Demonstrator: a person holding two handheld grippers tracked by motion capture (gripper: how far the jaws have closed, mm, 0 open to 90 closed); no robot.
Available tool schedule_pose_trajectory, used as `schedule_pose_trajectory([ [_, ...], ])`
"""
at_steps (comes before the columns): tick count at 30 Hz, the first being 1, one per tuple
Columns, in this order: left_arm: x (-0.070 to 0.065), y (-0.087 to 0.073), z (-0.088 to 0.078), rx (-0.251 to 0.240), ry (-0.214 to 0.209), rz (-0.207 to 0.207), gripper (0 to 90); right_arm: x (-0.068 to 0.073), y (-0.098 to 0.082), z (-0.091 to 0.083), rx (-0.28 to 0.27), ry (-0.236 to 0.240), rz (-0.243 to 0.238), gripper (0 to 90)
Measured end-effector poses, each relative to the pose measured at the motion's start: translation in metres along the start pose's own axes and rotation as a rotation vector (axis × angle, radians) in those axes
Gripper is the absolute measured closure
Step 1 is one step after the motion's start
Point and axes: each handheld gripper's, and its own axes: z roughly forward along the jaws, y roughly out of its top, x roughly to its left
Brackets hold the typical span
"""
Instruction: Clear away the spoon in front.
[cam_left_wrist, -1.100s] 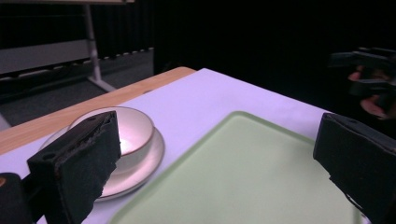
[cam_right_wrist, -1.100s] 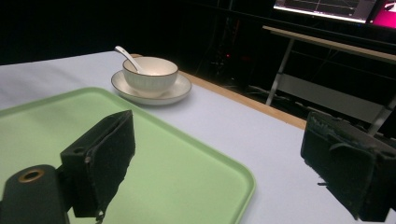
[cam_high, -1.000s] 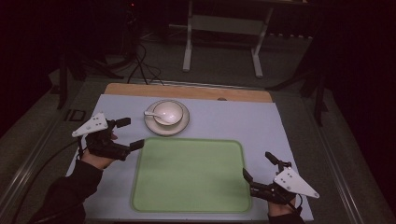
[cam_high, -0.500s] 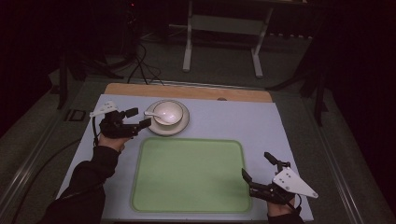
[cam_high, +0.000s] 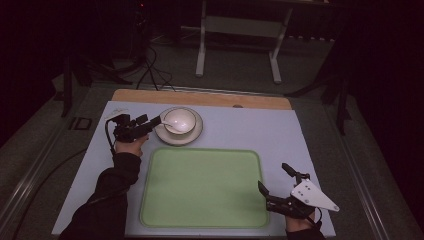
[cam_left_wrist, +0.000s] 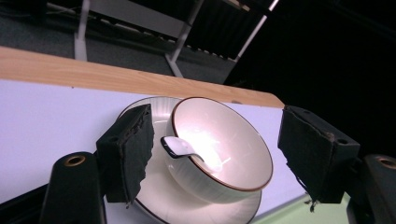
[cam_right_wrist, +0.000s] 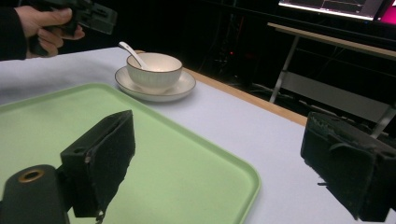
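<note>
- The left tool (cam_high: 150, 123) sits right at the near-left rim of the saucer (cam_high: 194, 137), its jaws spread and empty, and the bowl (cam_high: 181, 119) stands directly ahead of it on that saucer.
- In the left gripper view the bowl (cam_left_wrist: 219, 149) lies between the two pads (cam_left_wrist: 133, 149), closer to the left pad, which overlaps the saucer (cam_left_wrist: 159, 198) rim; I cannot tell whether it touches.
- The spoon (cam_left_wrist: 189, 150) rests inside the bowl with its handle end hooked over the rim on the tool's side, so its long axis runs from that rim away and down into the bowl (the handle is the nearest graspable part).
- The right tool (cam_high: 277, 187) is well apart from the crockery, low at the near-right corner of the green tray (cam_high: 200, 187), jaws also spread with nothing between them; from it the bowl (cam_right_wrist: 154, 70) lies far ahead and to the left, across the tray (cam_right_wrist: 140, 154).
- The left hand (cam_high: 131, 145) is clearly the nearer one, so the pick-up likely falls to it.
- The bowl is white, ribbed on the outside, with a thin dark line round the rim; the saucer matches, and the spoon (cam_right_wrist: 133, 54) is white ceramic.
- Bowl and saucer stand on the pale worktop (cam_high: 260, 130) just beyond the tray's far-left edge.
</note>
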Motion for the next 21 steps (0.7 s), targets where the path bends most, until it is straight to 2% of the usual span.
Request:
schedule_pose_trajectory([
  [2,0.0,-0.001,0.002,0.003,0.012,-0.013,27.4,0.0,0.0,0.0,-0.001,0.001,0.002,10.0],
  [4,0.002,-0.005,0.008,0.004,0.047,-0.051,28.6,0.0,0.0,0.0,0.0,0.003,0.004,10.0],
  [7,0.003,-0.008,0.013,0.004,0.06,-0.099,30.0,0.0,-0.001,0.0,0.001,0.004,0.004,10.0],
  [8,0.003,-0.008,0.013,0.004,0.06,-0.099,30.6,0.0,-0.001,0.0,0.001,0.004,0.004,10.0],
  [9,0.004,-0.009,0.016,-0.001,0.054,-0.13,30.6,0.0,-0.001,0.001,0.001,0.004,0.005,10.0],
  [10,0.003,-0.01,0.018,0.0,0.064,-0.146,32.7,-0.001,-0.001,0.001,0.002,0.004,0.006,10.1],
  [13,0.004,-0.013,0.023,0.006,0.07,-0.185,35.0,-0.001,-0.001,0.001,0.002,0.006,0.006,10.0],
  [14,0.004,-0.013,0.023,0.006,0.07,-0.185,35.6,-0.001,-0.001,0.001,0.002,0.006,0.006,10.0],
  [15,0.004,-0.014,0.026,0.013,0.073,-0.212,35.6,-0.001,-0.001,0.001,0.002,0.006,0.006,10.1],
  [16,0.005,-0.016,0.028,0.013,0.085,-0.219,39.1,-0.001,-0.001,0.001,0.004,0.007,0.008,10.0],
  [19,0.007,-0.019,0.03,0.005,0.09,-0.245,46.9,-0.001,-0.001,0.001,0.005,0.008,0.011,10.0],
  [20,0.007,-0.019,0.03,0.005,0.09,-0.245,52.0,-0.001,-0.001,0.001,0.005,0.008,0.011,10.0],
  [21,0.008,-0.021,0.032,-0.001,0.088,-0.263,52.0,-0.001,-0.001,0.001,0.005,0.009,0.012,10.1],
])
